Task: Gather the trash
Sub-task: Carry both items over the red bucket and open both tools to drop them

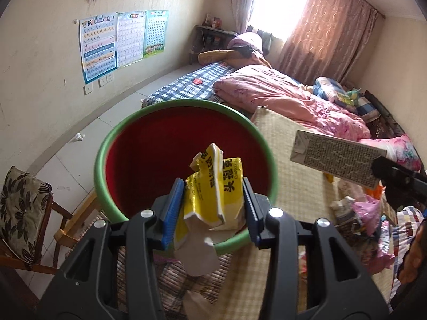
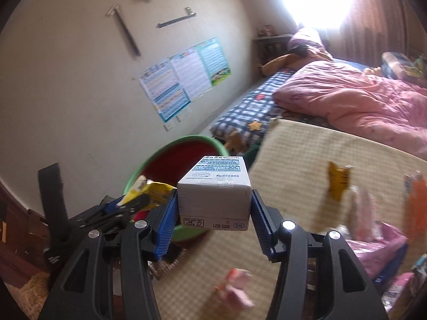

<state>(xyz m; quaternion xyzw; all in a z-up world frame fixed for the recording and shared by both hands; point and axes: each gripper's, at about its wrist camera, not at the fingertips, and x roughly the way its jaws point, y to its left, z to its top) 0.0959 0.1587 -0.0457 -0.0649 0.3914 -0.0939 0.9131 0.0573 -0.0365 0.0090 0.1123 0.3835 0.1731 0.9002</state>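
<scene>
- Between the left gripper [image 1: 213,189] fingers, a crumpled yellow wrapper [image 1: 213,184] sits clamped, held right over the green-rimmed bin [image 1: 102,149] so it should drop straight in.
- Right gripper [image 2: 213,209] fingers squeeze a milk carton [image 2: 214,200] just beside the bin, probably queued next.
- More litter [image 1: 355,210] waits on the bed mat [image 1: 280,144].

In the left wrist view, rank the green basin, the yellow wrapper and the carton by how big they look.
1. green basin, largest.
2. and 3. yellow wrapper, held in the left gripper, and carton: these look alike in size, and the wrapper sits very near the camera, so I won't rank them.
</scene>
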